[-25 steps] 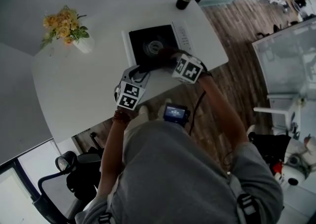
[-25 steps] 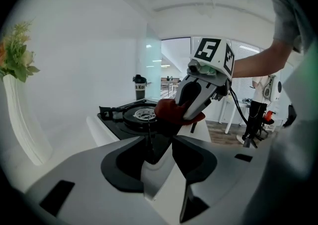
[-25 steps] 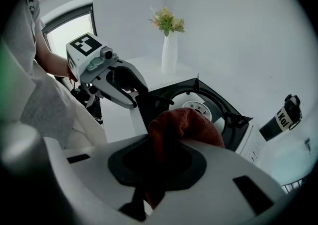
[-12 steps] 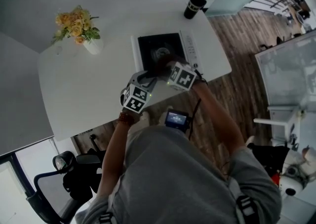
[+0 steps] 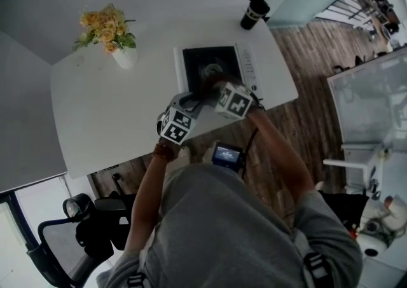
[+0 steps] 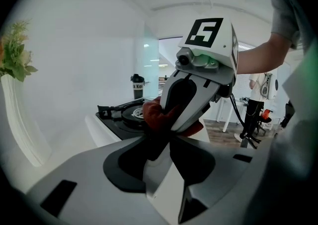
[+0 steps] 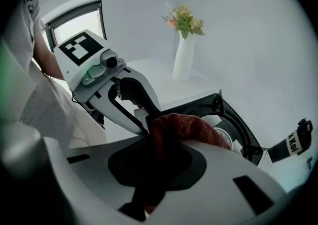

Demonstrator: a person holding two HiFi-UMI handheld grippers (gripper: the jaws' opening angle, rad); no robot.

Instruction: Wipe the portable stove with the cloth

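Right tongs (image 7: 158, 139): clamped on rust-red terry cloth (image 7: 185, 125), over black portable stove (image 5: 202, 59). Left tongs (image 6: 168, 138): apart, just closing, cloth edge at their tips, ungripped.

My cloth (image 7: 191, 127) is rust-red terry, nappy and rough to the look. The portable stove (image 5: 205, 58) has a glossy black top, like glass, set in a smooth white casing. The table (image 5: 114, 109) is plain matt white. The floor (image 5: 311, 58) is grained wood plank. The vase (image 7: 183, 62) looks smooth, white and faintly shiny.

Bare tabletop (image 5: 114, 115) between stove (image 5: 213, 63) and vase (image 5: 125, 58)
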